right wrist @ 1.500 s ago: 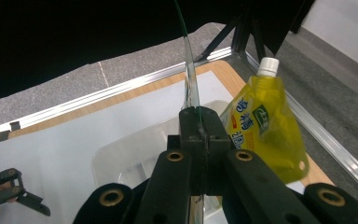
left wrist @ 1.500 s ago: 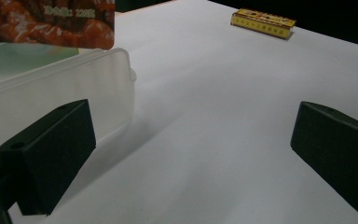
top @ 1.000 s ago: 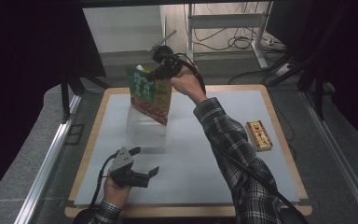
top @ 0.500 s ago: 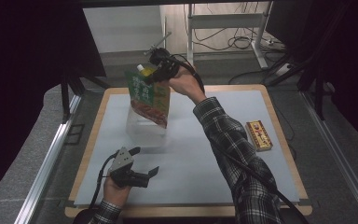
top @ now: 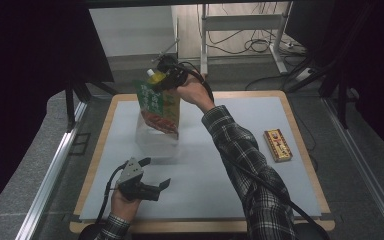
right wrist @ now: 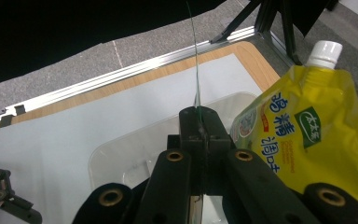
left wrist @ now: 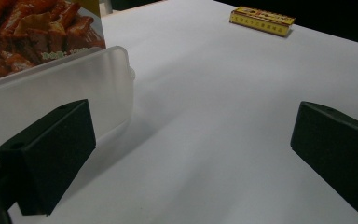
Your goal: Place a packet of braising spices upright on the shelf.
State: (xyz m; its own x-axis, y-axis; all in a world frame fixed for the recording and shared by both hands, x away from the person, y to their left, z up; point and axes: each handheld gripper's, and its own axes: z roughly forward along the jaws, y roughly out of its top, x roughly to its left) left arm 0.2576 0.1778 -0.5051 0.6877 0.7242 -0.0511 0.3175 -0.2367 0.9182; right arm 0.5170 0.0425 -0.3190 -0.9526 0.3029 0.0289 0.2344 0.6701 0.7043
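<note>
Nearest the bottom edge of the high view, in the lower left of the frame, the left claw (top: 156,176) rests low over the white tabletop (top: 220,165), held in a hand whose plaid cuff shows at the frame's bottom; its jaws stand wide apart with nothing between them, and the left gripper view confirms this, with one black jaw at the lower left and the other at the far right of that frame and bare white surface in the gap. Just past that claw, toward the middle left of the high view, sits a translucent plastic container (top: 156,137); in the left gripper view its frosted wall (left wrist: 56,98) fills the left side just behind the left jaw. Over to the right of the high view, well apart from the container, a small yellow box (top: 278,145) lies flat on the tabletop, and it appears again in the upper right of the left gripper view (left wrist: 262,20). Farther up, in the upper middle of the high view, the right claw (top: 164,80) is raised above the container on a plaid-sleeved arm, its jaws pressed together on the top edge of a snack bag (top: 159,106) that hangs down with its lower end at the container's mouth. Beside it, a yellow spout pouch (right wrist: 307,135) with a white cap stands at the right of the right gripper view.
</note>
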